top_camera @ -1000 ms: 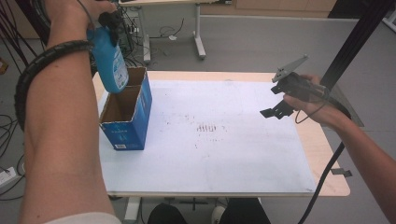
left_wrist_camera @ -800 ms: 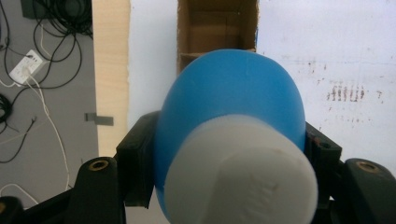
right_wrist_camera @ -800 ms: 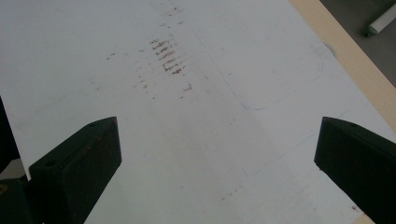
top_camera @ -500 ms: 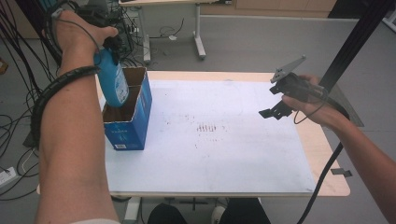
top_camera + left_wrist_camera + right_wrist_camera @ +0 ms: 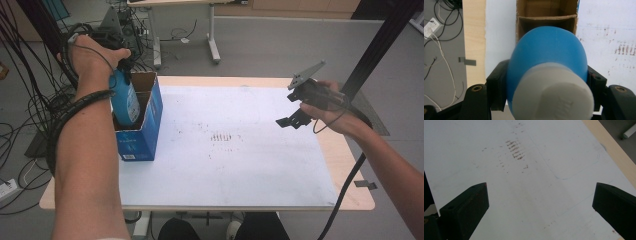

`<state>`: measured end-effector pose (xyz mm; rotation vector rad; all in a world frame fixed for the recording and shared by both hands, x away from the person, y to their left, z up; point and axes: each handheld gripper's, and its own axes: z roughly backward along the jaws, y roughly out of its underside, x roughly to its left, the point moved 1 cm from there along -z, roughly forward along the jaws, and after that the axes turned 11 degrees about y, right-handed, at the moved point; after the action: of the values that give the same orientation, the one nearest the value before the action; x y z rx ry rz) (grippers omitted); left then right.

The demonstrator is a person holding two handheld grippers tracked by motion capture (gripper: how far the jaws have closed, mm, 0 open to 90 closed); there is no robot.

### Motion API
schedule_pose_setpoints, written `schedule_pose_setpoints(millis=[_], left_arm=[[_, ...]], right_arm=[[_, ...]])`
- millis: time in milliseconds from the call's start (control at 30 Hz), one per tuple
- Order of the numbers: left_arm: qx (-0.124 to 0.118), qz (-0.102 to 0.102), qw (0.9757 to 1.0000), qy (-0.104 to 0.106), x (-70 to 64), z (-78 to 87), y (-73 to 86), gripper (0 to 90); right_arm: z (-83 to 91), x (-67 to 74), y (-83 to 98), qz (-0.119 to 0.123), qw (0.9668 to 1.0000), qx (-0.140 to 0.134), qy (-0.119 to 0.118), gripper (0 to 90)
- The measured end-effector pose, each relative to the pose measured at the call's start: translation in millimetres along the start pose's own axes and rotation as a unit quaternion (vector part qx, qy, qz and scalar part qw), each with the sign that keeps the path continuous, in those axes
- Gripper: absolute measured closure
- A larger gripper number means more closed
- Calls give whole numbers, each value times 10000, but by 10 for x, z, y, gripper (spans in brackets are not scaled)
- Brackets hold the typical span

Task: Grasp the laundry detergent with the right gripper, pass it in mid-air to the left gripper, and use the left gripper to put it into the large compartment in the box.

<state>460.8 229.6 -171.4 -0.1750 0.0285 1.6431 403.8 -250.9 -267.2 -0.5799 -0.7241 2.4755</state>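
**Lowering the bottle into the box**

I am holding the left gripper [image 5: 120,67] clamped on the smooth blue plastic bottle with a white cap [image 5: 549,65], gripping its shoulders; it looks rigid, light and slippery. It is hanging partly inside the open blue cardboard box [image 5: 142,135]. I am keeping the right gripper [image 5: 292,117] spread wide, empty, above the white table sheet [image 5: 536,202].

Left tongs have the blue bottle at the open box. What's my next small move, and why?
Probably ease the left tongs straight down a little more before releasing. They are shut on the blue bottle, whose lower end is already inside the open cardboard box, but whether it has reached the box floor can't be seen. The right tongs hang open over the white sheet, out of the way.
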Motion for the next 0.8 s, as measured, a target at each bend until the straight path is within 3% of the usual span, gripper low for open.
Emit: schedule_pose_setpoints(millis=[800], left_arm=[[72, -14, 10000, 34, 61, -668, 55, 362]], right_arm=[[-90, 35, 23, -7, 10000, 36, -66, 9]])
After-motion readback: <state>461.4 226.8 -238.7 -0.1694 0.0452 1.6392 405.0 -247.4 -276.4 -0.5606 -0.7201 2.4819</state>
